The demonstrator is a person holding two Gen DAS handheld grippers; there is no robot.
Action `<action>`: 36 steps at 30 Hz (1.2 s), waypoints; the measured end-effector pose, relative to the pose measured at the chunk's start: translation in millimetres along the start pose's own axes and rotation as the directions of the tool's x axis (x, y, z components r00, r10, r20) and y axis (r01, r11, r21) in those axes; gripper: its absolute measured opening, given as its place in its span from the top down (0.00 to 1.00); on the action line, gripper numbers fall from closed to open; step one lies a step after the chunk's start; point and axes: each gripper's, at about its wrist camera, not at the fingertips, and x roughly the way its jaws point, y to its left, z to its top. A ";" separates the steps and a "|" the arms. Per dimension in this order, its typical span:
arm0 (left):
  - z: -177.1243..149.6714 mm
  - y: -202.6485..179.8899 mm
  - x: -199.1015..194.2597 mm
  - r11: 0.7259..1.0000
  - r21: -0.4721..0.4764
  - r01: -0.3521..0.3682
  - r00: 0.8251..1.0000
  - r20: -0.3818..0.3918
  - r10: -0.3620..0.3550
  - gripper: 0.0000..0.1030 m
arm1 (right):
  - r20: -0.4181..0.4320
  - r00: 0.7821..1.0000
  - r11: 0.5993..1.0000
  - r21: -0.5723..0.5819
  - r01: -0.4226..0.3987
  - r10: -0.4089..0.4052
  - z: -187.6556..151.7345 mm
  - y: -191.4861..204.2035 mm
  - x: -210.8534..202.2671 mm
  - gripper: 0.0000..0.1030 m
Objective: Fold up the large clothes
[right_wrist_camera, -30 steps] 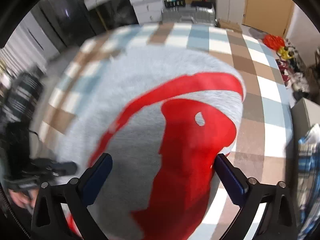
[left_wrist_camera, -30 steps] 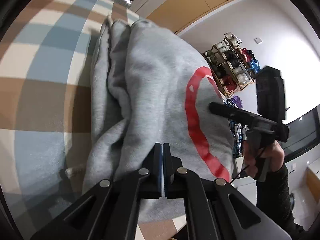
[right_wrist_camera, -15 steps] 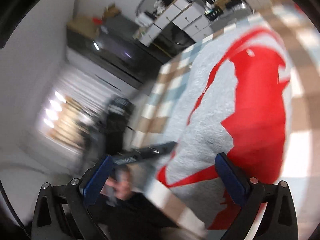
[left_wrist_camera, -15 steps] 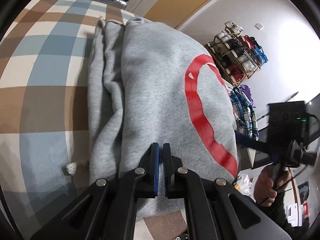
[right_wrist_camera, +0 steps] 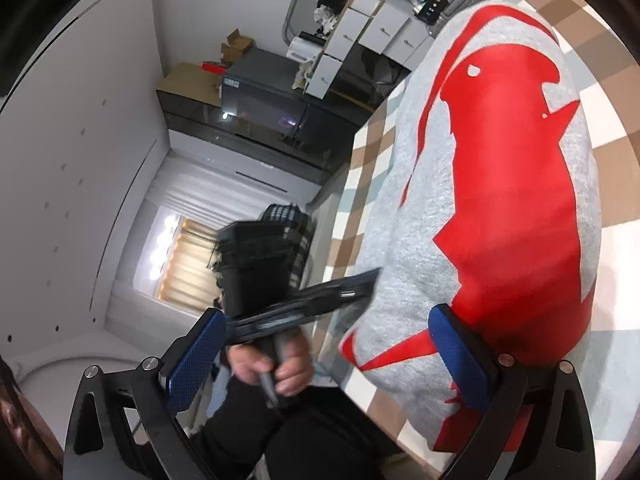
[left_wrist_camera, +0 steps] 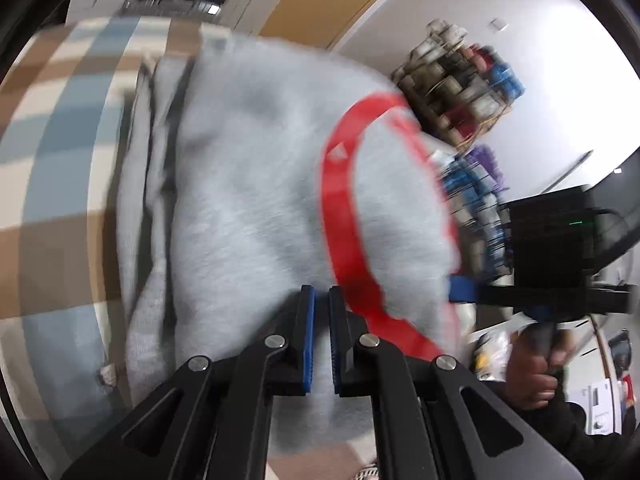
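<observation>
Since a second ago the right gripper [right_wrist_camera: 324,356] has swung way round: it was looking straight down on the red print, and now it looks sideways across the table edge at the other hand, with the sweatshirt off to its right. The left view has slid a little too and gone blurry.

The grey sweatshirt [left_wrist_camera: 256,184] with the big red print [right_wrist_camera: 516,208] lies folded in a thick bundle on the checked blue, brown and cream tablecloth [left_wrist_camera: 52,152], layered edges stacked along its left side in the left view.

The left gripper [left_wrist_camera: 322,344] sits over the near edge of the sweatshirt, blue pads clenched almost together with nothing visibly between them. The right gripper's fingers are spread wide and hold nothing; one pad [right_wrist_camera: 452,356] is in front of the sweatshirt's near corner.

A hand [right_wrist_camera: 272,364] in a dark sleeve grips the left gripper's handle. Behind: a cluttered shelf [left_wrist_camera: 460,92] against a white wall, white drawers [right_wrist_camera: 372,36].
</observation>
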 end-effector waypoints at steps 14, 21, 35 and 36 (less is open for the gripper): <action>14.5 -29.4 -65.0 0.949 0.055 -0.311 0.930 0.226 0.291 0.62 | 0.251 0.967 0.999 -0.021 -0.029 0.034 -0.6 2.4 -52.6 0.00; 52.0 1.5 -43.2 0.962 -0.008 -0.274 0.960 0.059 0.274 0.39 | 0.335 0.909 0.968 0.056 0.244 -0.248 7.0 -18.8 -76.9 0.00; 93.4 114.3 -11.9 0.947 -0.221 -0.235 0.952 -0.251 0.177 0.22 | 0.063 0.956 0.944 0.188 0.271 -0.287 36.4 -90.2 -47.5 0.00; 92.8 118.4 -11.3 0.951 -0.241 -0.195 0.959 -0.250 0.133 0.22 | 0.048 0.958 0.945 0.184 0.271 -0.284 37.3 -92.6 -43.3 0.00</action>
